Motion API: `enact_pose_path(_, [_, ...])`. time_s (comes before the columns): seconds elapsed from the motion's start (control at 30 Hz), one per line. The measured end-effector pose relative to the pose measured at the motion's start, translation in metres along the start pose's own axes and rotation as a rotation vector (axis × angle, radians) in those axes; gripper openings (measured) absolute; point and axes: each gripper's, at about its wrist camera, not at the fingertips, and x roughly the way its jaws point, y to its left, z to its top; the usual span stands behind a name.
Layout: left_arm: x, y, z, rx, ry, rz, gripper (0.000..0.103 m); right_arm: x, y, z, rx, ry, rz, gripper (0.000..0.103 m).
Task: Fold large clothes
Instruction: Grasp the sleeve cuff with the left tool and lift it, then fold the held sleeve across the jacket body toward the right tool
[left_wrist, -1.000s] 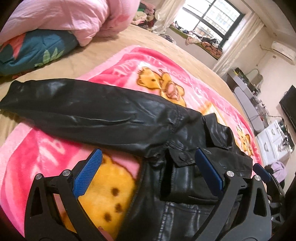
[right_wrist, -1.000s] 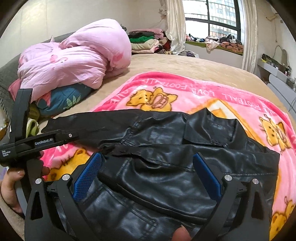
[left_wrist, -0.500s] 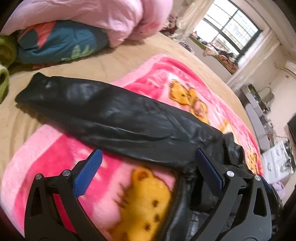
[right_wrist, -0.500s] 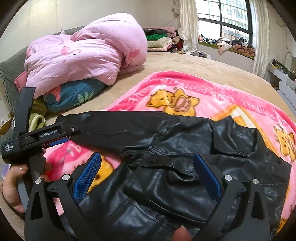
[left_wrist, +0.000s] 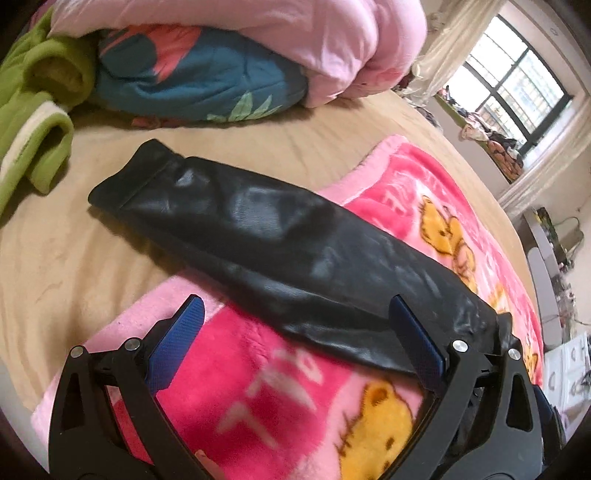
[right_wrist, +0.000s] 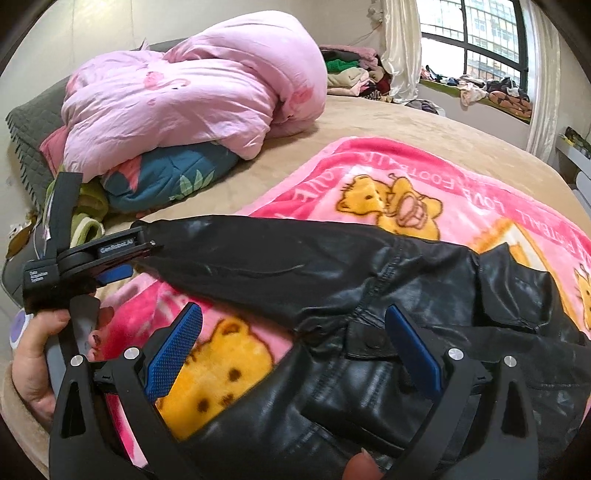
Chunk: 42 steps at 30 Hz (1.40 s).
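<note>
Black jacket (right_wrist: 388, 332) lies on pink blanket (right_wrist: 461, 192) on bed (left_wrist: 55, 258); one sleeve (left_wrist: 280, 240) stretched out flat, cuff past the blanket edge. Left gripper (left_wrist: 295, 339) over mid-sleeve, fingers spread, holding nothing. Right gripper (right_wrist: 291, 347) above jacket body, fingers likewise apart. Pink duvet (right_wrist: 192, 92) behind.

Two handheld grippers of matte black plastic, each with triangular cut-outs in its arms and silver round-head screws at the pivots. The left gripper (left_wrist: 295, 339) and right gripper (right_wrist: 295, 341) carry flat fingers faced with blue, finely dimpled pads (right_wrist: 173, 354). Seen side-on from the right wrist camera, the left unit bears white "GenRobot.AI" lettering and a small white-printed label; the person's hand (right_wrist: 40, 354) shows dark nail polish.
</note>
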Motion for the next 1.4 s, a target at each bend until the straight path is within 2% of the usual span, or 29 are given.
enact_pose_path(0.13, [0.012, 0.013, 0.008, -0.057, 0.002, 0.016, 0.093, 0.004, 0.006, 0.0, 0.004, 0.004, 0.019, 0.098])
enact_pose_path(0.27, [0.03, 0.033, 0.013, -0.159, 0.031, 0.0, 0.094, 0.005, 0.003, -0.002, 0.014, 0.011, 0.02, 0.098])
enact_pose_path(0.43, [0.036, 0.058, 0.016, -0.267, -0.029, -0.043, 0.093, 0.001, -0.007, -0.009, 0.038, 0.017, 0.01, 0.098])
enact_pose_path(0.53, [0.04, 0.079, 0.014, -0.349, -0.054, -0.07, 0.08, -0.004, -0.016, -0.015, 0.051, 0.018, -0.002, 0.098])
enact_pose_path(0.57, [0.042, 0.084, 0.014, -0.364, -0.056, -0.067, 0.071, -0.006, -0.02, -0.017, 0.057, 0.019, -0.008, 0.098])
enact_pose_path(0.63, [0.041, 0.088, 0.016, -0.381, -0.074, -0.081, 0.046, -0.009, -0.027, -0.021, 0.07, 0.024, -0.024, 0.098])
enact_pose_path(0.67, [0.042, 0.09, 0.017, -0.384, -0.078, -0.092, 0.023, -0.01, -0.031, -0.023, 0.077, 0.025, -0.029, 0.098])
enact_pose_path(0.77, [0.039, 0.092, 0.017, -0.414, -0.079, -0.128, 0.009, -0.015, -0.044, -0.03, 0.108, 0.024, -0.037, 0.098])
enact_pose_path(0.8, [0.033, 0.087, 0.019, -0.397, -0.093, -0.132, 0.004, -0.017, -0.049, -0.033, 0.123, 0.021, -0.036, 0.098])
enact_pose_path(0.9, [0.014, 0.073, 0.025, -0.357, -0.134, -0.179, 0.001, -0.024, -0.06, -0.041, 0.163, 0.013, -0.039, 0.098])
enact_pose_path(1.07, [-0.034, 0.04, 0.032, -0.267, -0.236, -0.243, 0.0, -0.041, -0.076, -0.055, 0.207, -0.001, -0.057, 0.098])
enact_pose_path(1.17, [-0.068, 0.005, 0.029, -0.163, -0.313, -0.295, 0.0, -0.054, -0.086, -0.066, 0.233, -0.007, -0.075, 0.098])
enact_pose_path(1.4, [-0.114, -0.059, 0.006, 0.014, -0.385, -0.378, 0.0, -0.09, -0.116, -0.09, 0.323, -0.049, -0.132, 0.098])
